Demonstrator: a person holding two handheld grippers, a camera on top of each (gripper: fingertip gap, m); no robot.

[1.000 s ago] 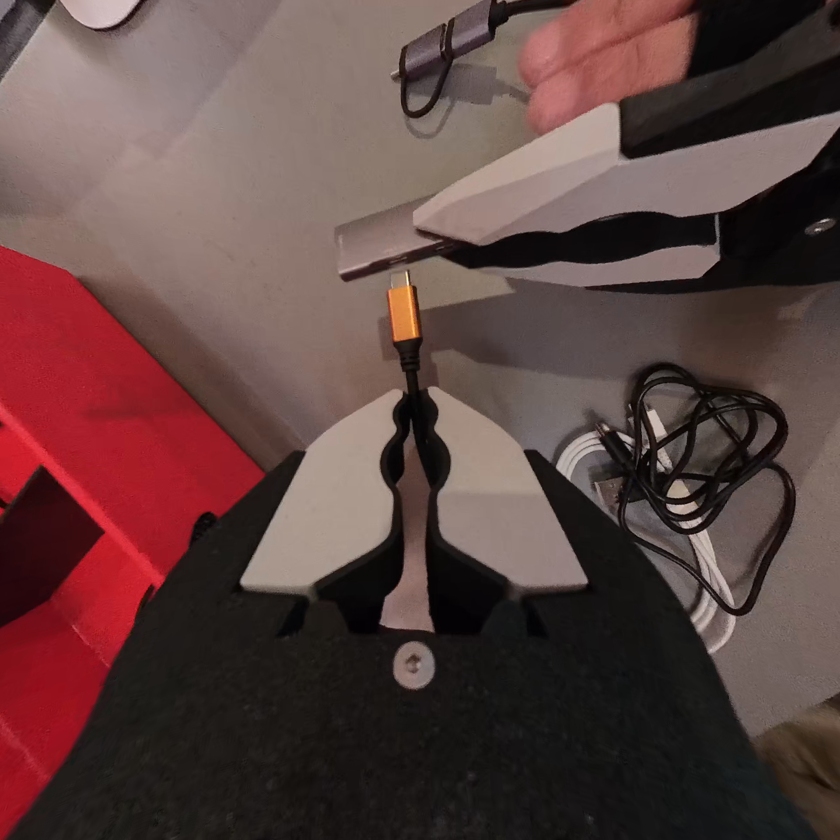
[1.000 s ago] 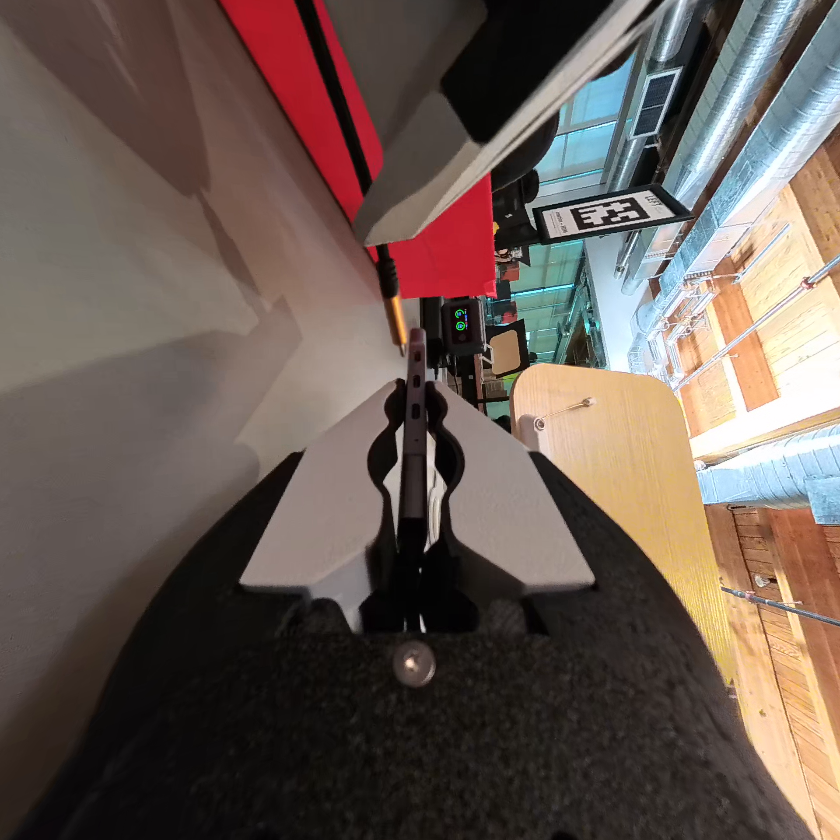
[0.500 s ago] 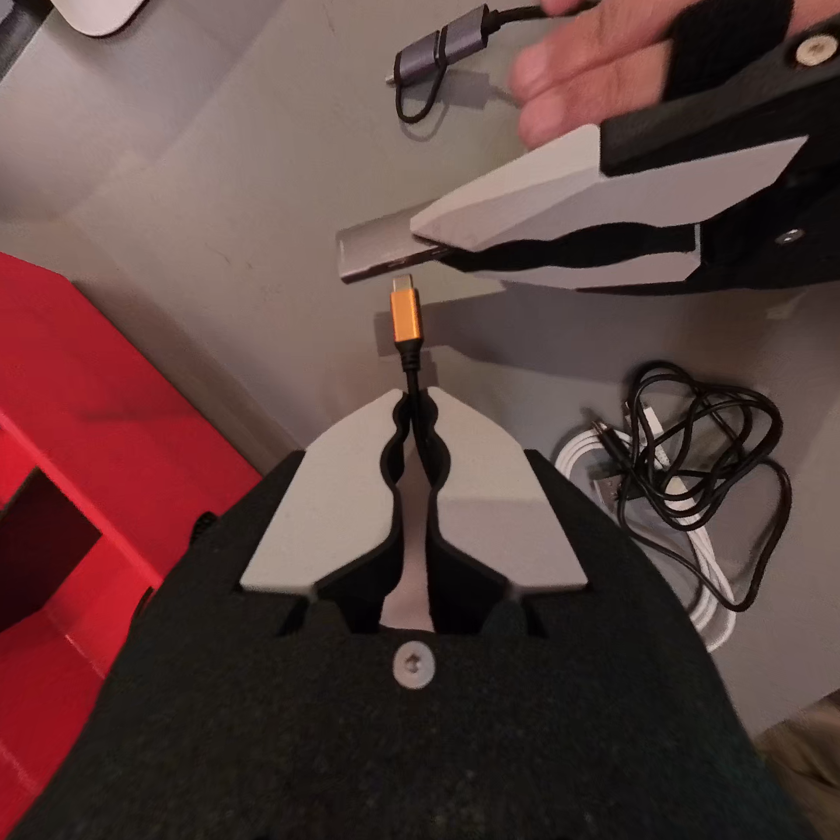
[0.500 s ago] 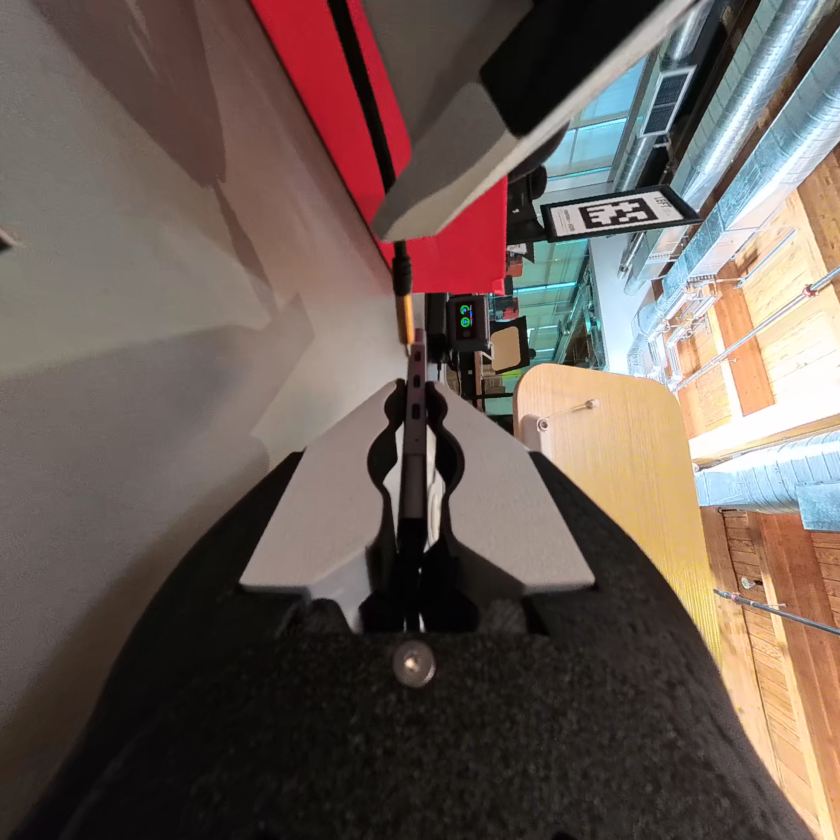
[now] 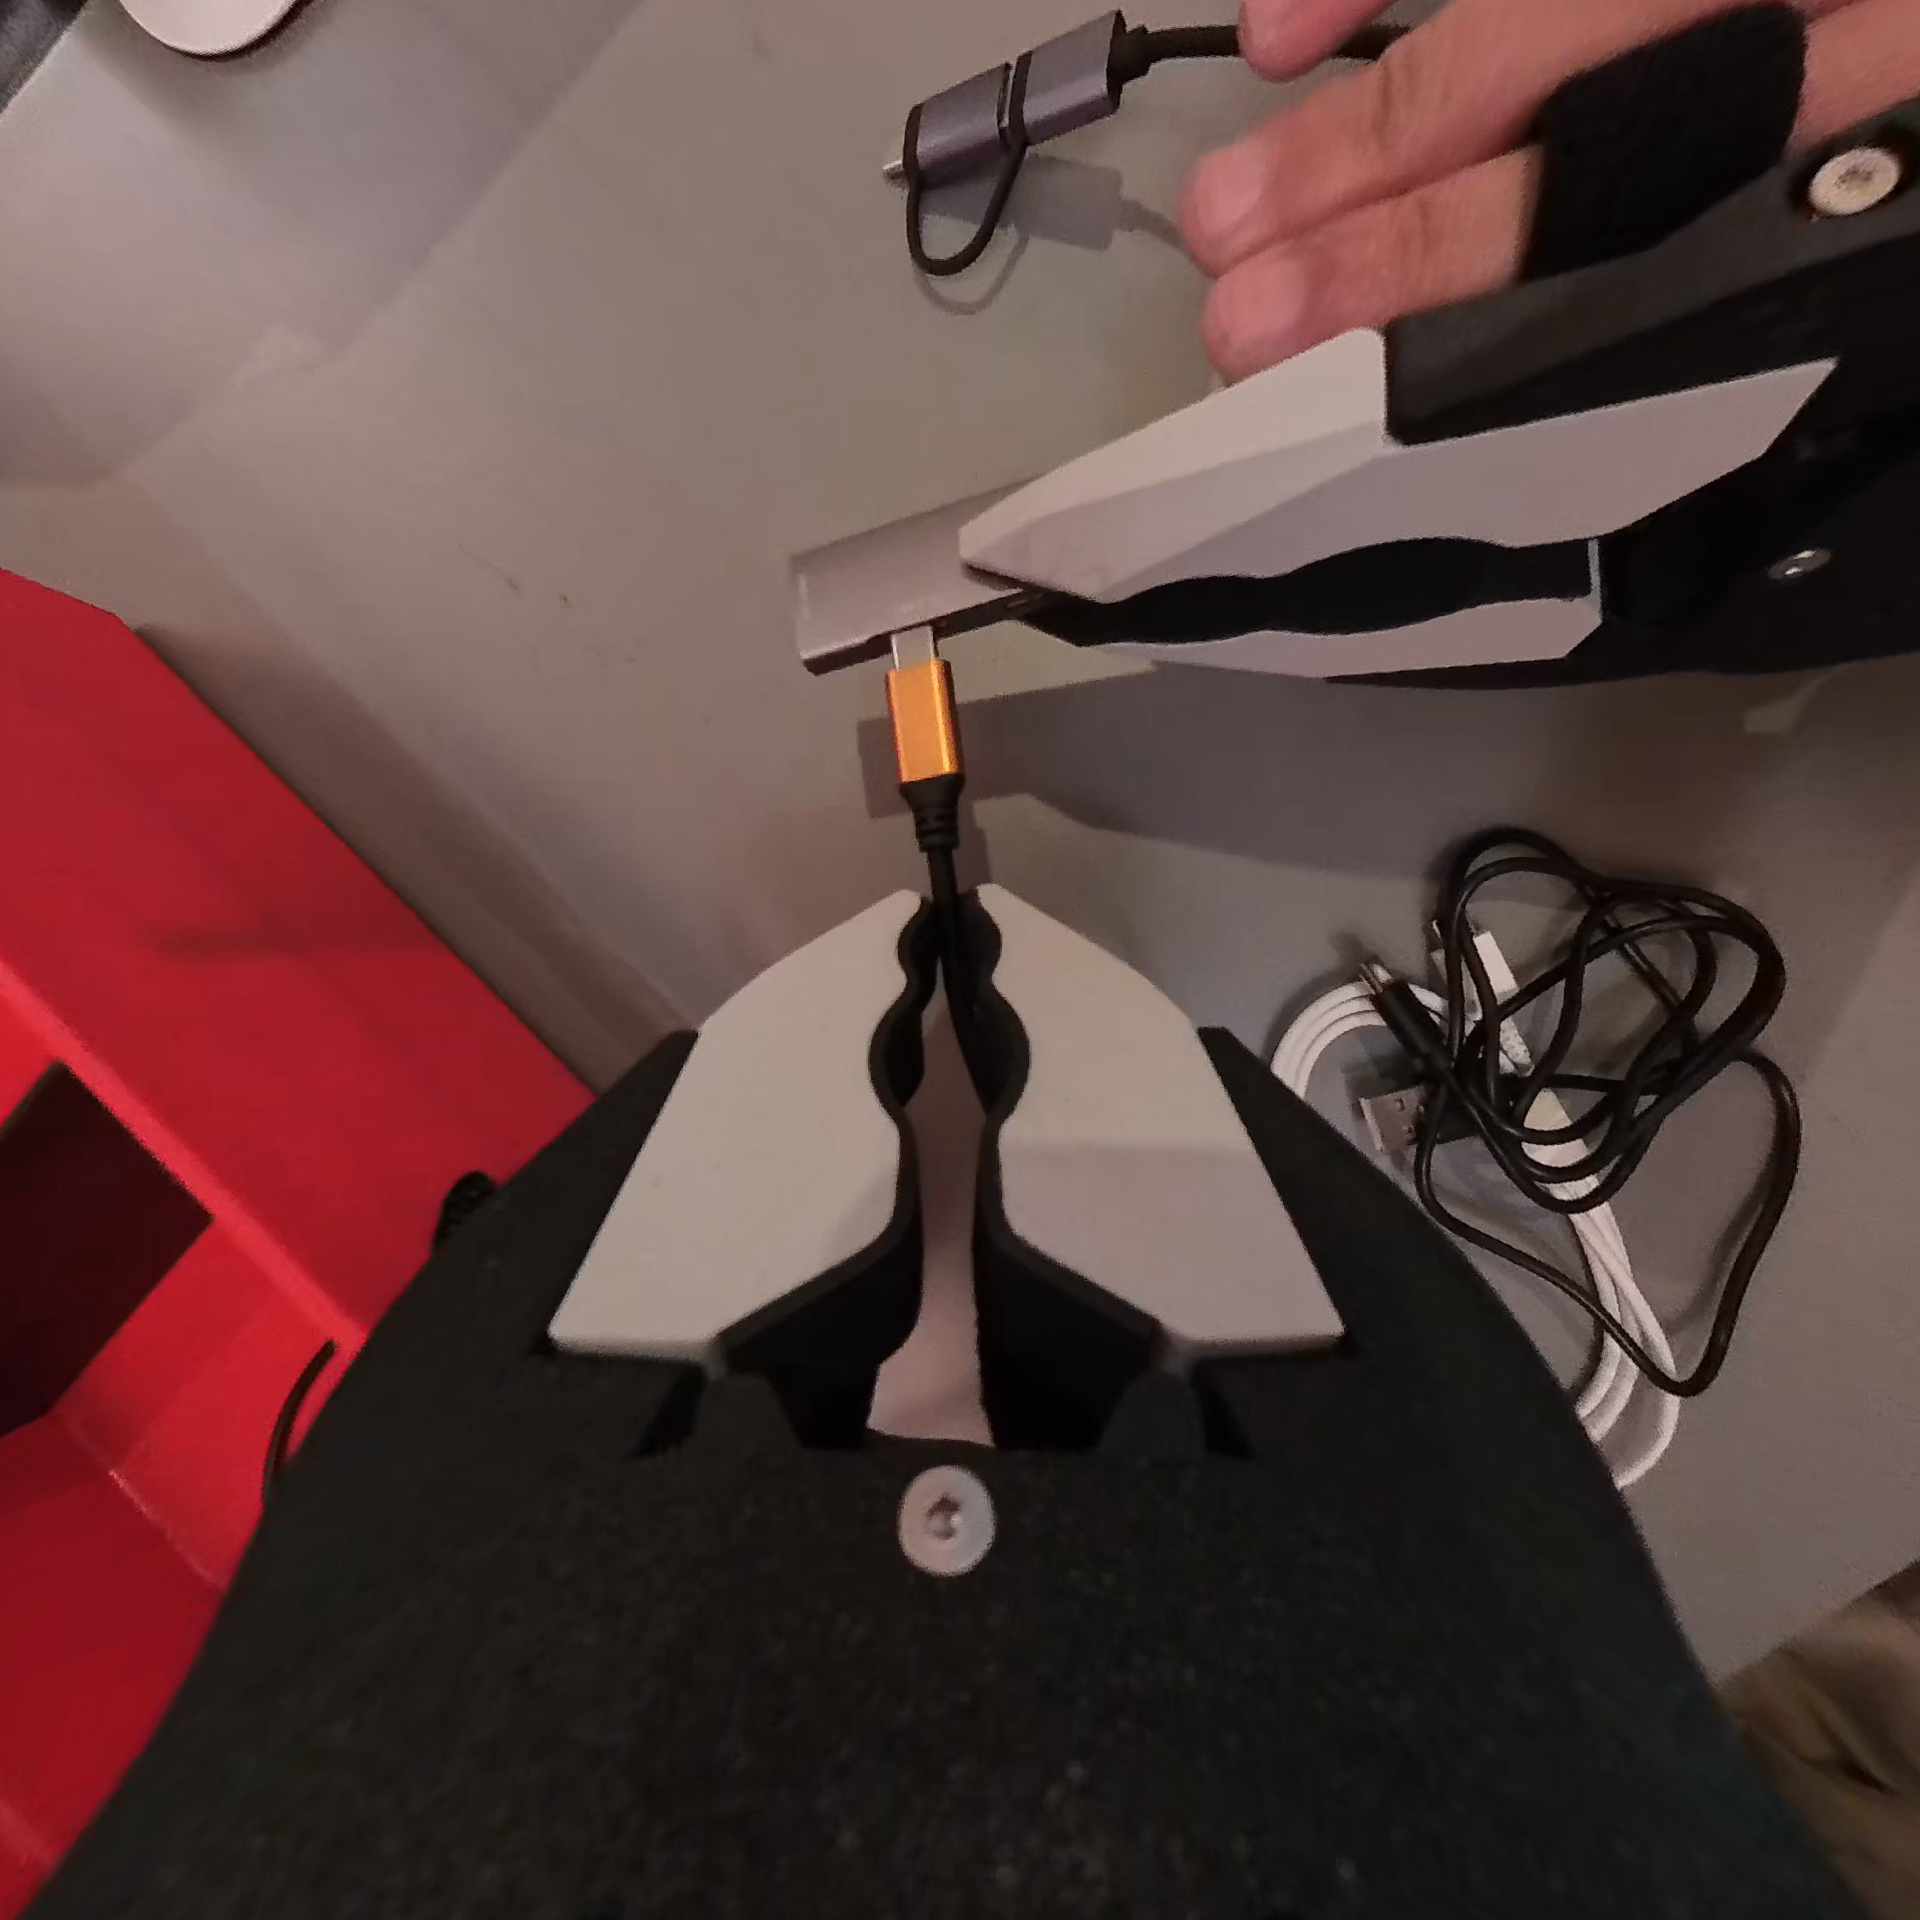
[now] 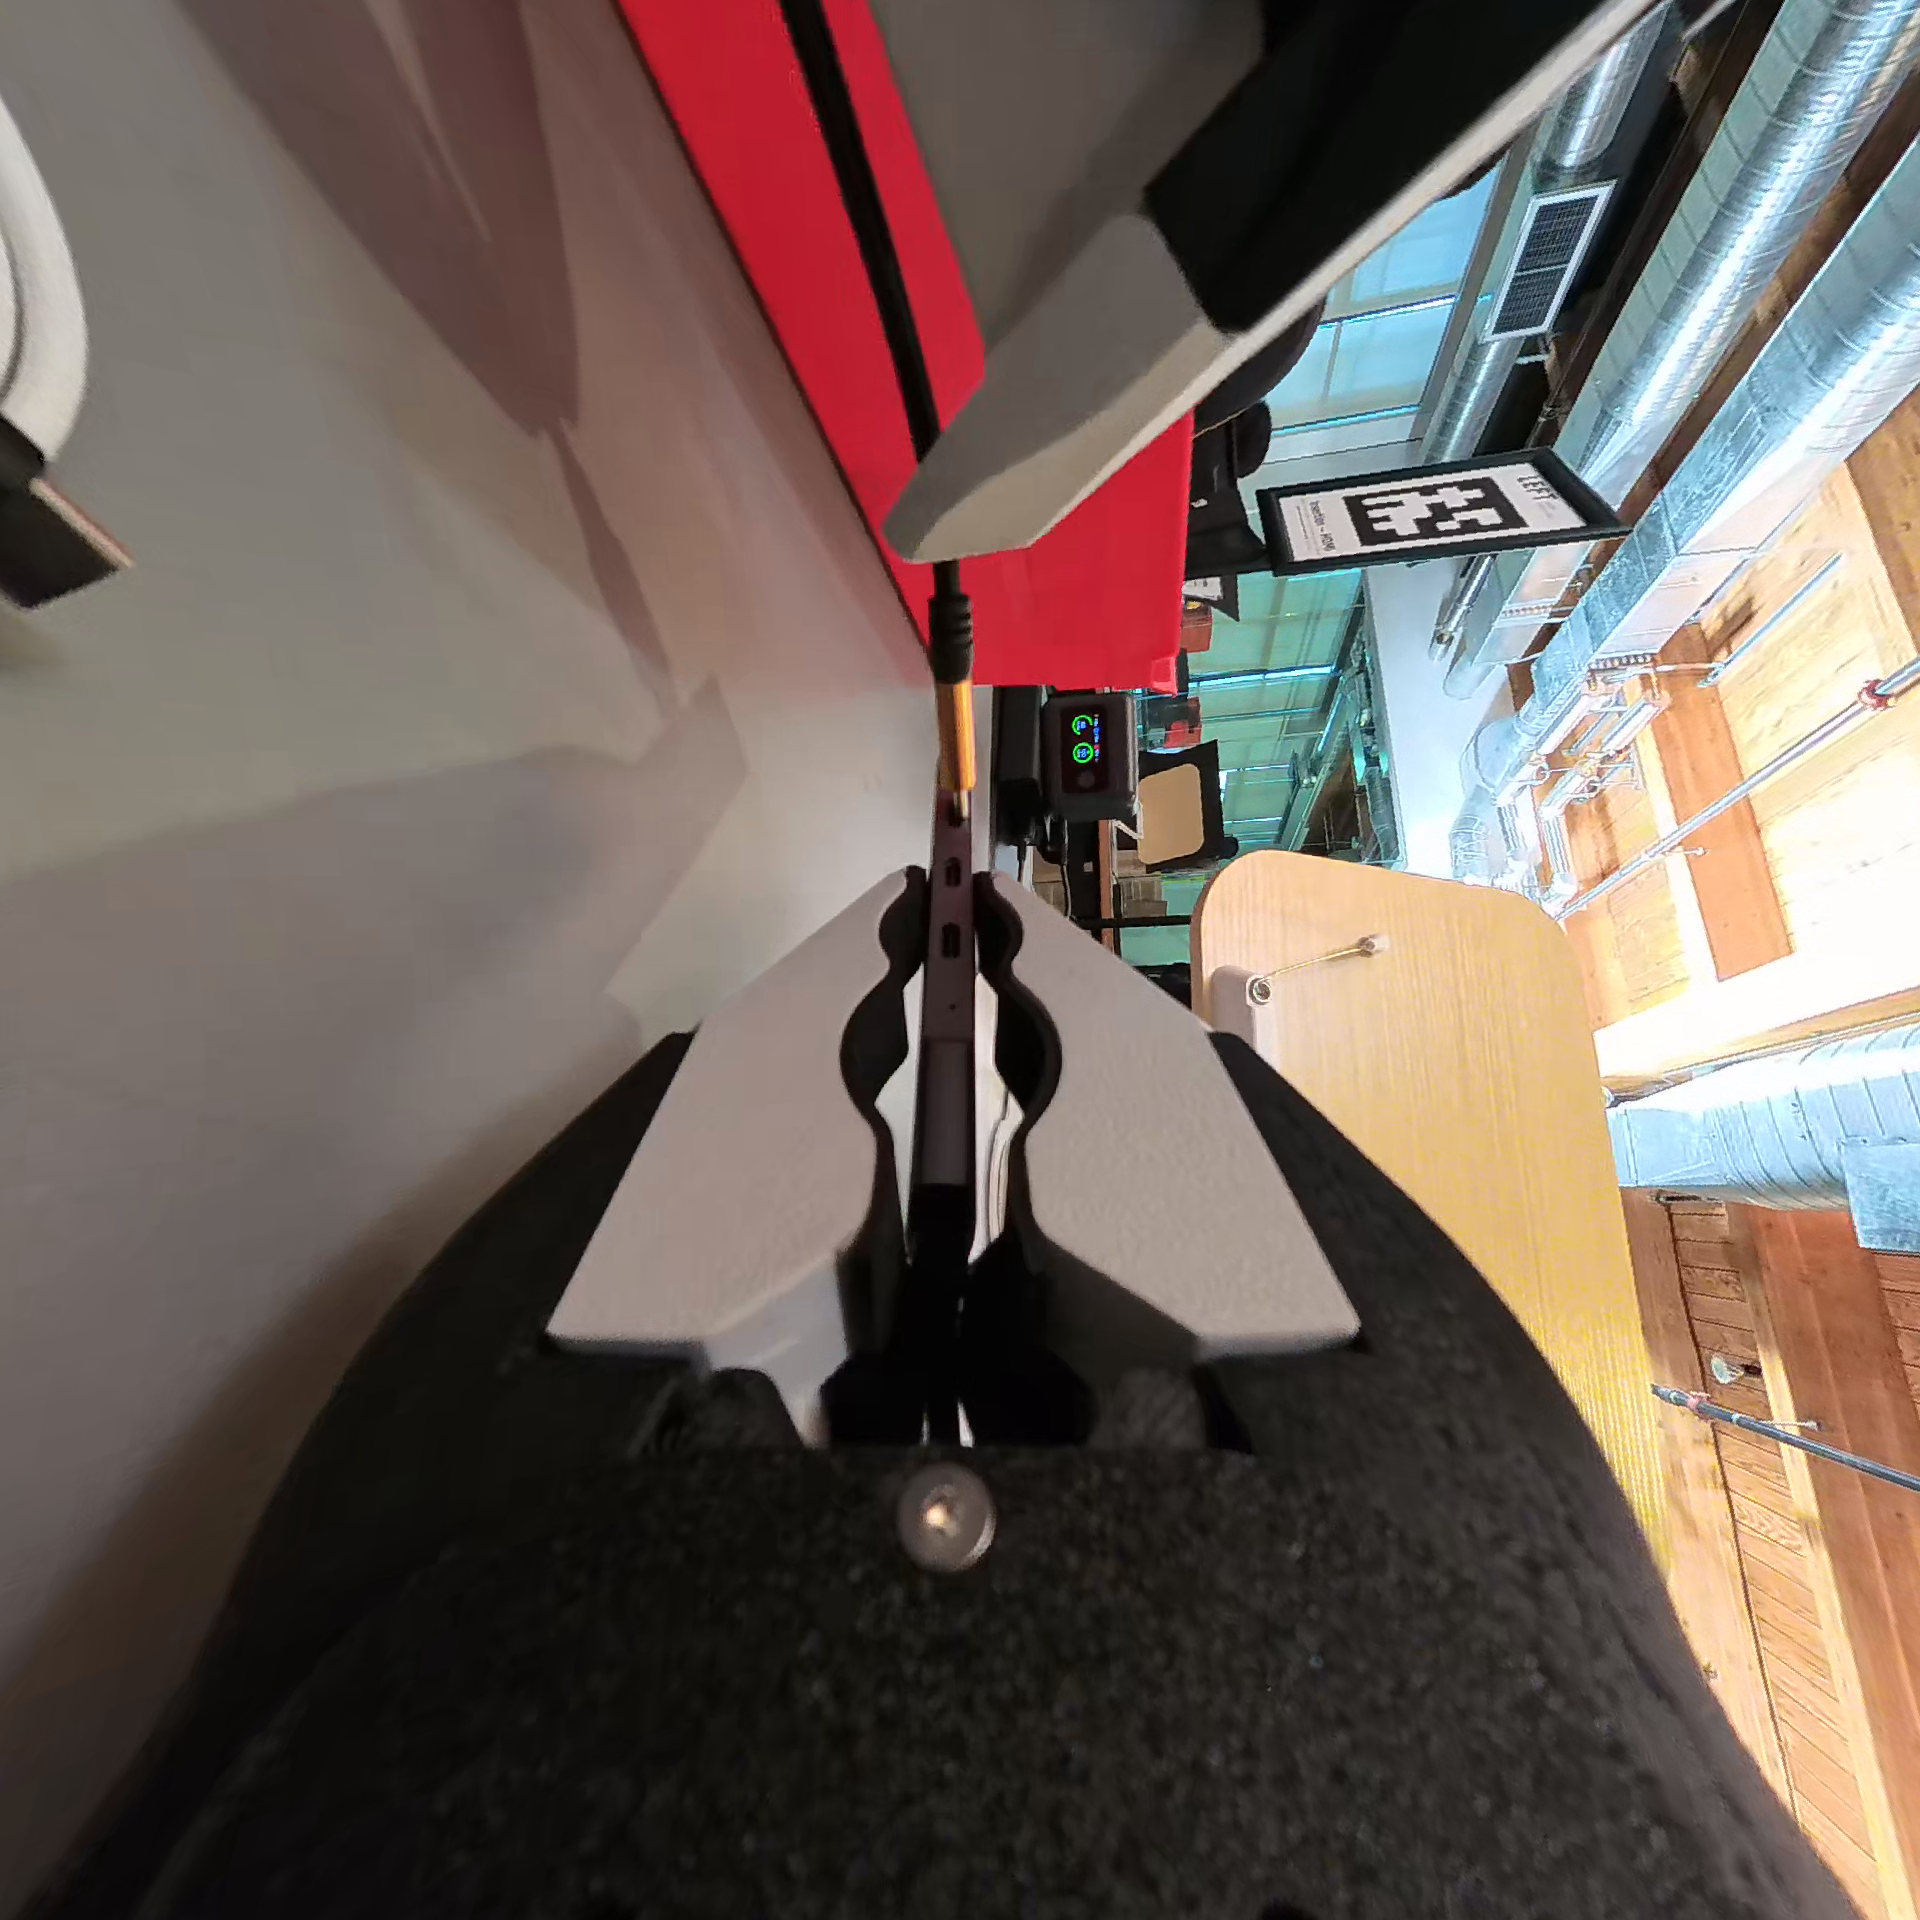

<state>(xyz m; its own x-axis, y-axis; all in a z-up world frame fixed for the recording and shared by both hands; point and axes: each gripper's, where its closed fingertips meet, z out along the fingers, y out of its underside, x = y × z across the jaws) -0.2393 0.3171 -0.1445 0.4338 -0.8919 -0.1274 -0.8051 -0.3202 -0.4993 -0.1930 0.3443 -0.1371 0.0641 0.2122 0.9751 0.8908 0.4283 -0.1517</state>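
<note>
Grey table (image 5: 436,343); on it a tangle of black and white cables (image 5: 1558,1070); a grey adapter (image 5: 1008,109); a red box (image 5: 187,935).

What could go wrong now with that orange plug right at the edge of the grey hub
The left gripper pinches only the black cable, not the orange plug, so the plug may bend sideways instead of seating in the grey hub.

The right gripper grips the hub by its thin faces; pushing could make it slip or twist.

The plug's metal tip looks only partly in, so a small tilt could jam it.
</note>
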